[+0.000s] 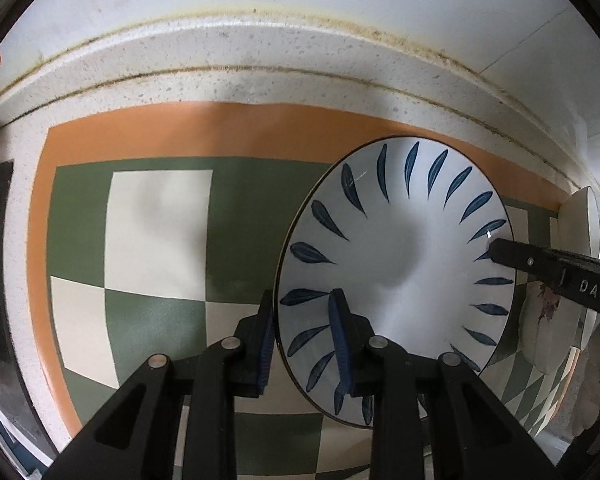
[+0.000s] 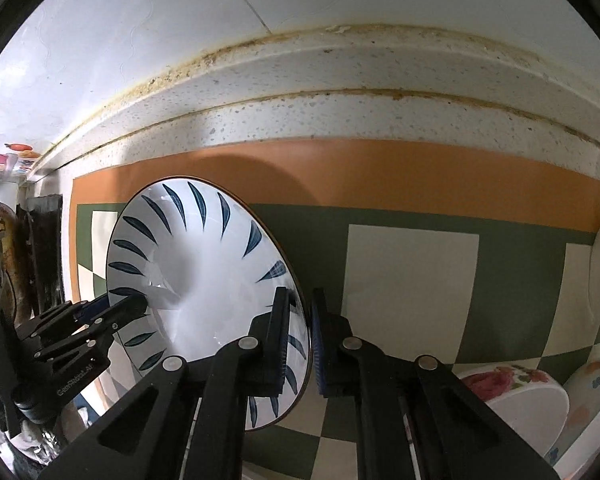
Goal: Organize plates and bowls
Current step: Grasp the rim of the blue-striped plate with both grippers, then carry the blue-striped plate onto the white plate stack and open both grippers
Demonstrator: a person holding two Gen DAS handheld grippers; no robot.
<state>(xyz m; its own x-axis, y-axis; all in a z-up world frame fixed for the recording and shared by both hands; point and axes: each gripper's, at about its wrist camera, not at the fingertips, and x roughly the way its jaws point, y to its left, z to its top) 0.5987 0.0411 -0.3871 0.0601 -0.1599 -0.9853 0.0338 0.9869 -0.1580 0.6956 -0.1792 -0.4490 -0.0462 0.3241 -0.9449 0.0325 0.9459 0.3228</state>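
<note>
The left gripper (image 1: 302,340) is clamped on the left rim of a white plate (image 1: 396,264) with blue leaf marks, one finger inside, one outside. The plate sits over a checked green-and-cream mat (image 1: 156,220) with an orange border — on a speckled counter (image 1: 260,80). On its right rim, the right gripper (image 2: 300,344) pinches likewise. A flowered bowl (image 2: 520,396) lies further right.
</note>
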